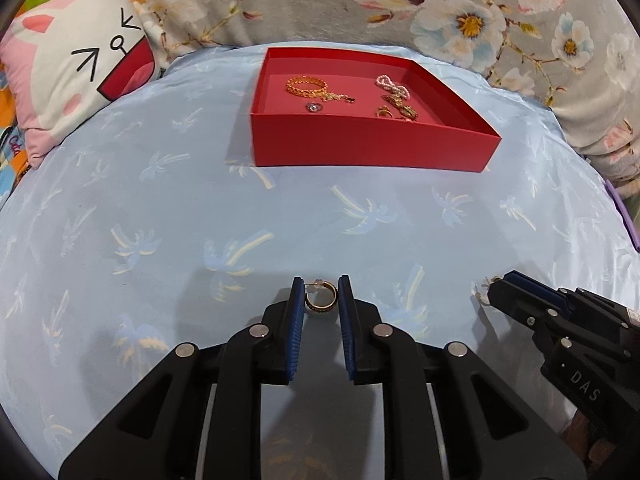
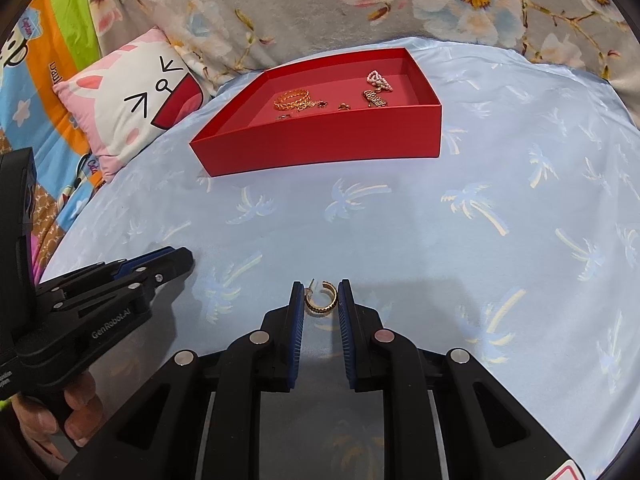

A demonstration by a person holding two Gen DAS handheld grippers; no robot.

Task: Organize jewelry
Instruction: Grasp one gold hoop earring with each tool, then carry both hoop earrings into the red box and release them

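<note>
A pale blue sheet (image 2: 400,220) printed with palm trees covers the bed, with a floral blanket (image 1: 460,8) and a cat-face pillow (image 1: 76,64) behind the red tray (image 1: 372,148) of jewelry. The left gripper (image 1: 320,290) and the right gripper (image 2: 320,292) each pinch a gold hoop earring, one (image 1: 321,303) on the left and its twin (image 2: 321,302) on the right, between narrowly parted jaws, low over the sheet in front of the tray.

Left tool (image 1: 321,294) brackets a gold hoop earring (image 1: 321,301) before the red tray (image 1: 372,148).
</note>
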